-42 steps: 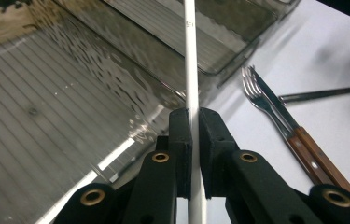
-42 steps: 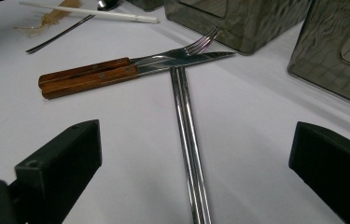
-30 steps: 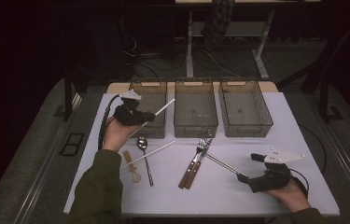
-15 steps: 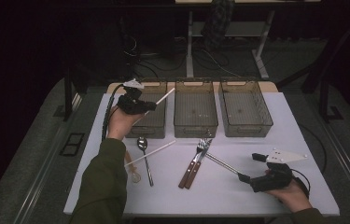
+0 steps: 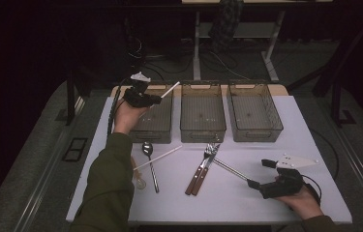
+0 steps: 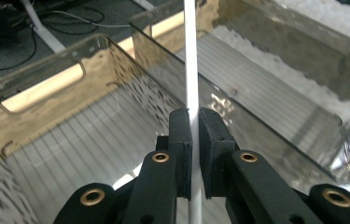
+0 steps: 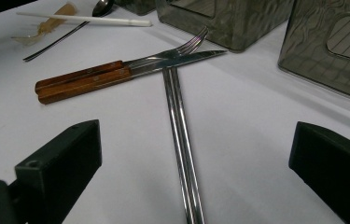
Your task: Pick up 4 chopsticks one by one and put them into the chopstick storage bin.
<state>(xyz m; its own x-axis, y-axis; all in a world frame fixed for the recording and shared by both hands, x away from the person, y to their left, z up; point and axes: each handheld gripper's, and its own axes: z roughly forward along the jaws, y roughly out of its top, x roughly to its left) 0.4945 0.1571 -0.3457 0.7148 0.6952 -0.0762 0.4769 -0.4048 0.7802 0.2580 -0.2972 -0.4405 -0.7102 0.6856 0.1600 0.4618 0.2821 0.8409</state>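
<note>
In the upper left of the high view, we see the left gripper (image 5: 162, 98) clamped on a white stick (image 5: 170, 90) and held over the leftmost clear bin (image 5: 153, 129). In the left gripper view, the jaws press on the stick from both sides; it runs straight up the middle of the frame, above the bin's ribbed floor. At the lower right of the high view, the right gripper (image 5: 256, 174) rests on the white worktop (image 5: 247, 203) with its jaws wide apart and nothing between the pads. In the right gripper view, metal chopsticks (image 7: 182, 140) lie between the jaws, their far ends touching a wooden-handled knife (image 7: 116, 77) and fork (image 7: 189, 46).
</note>
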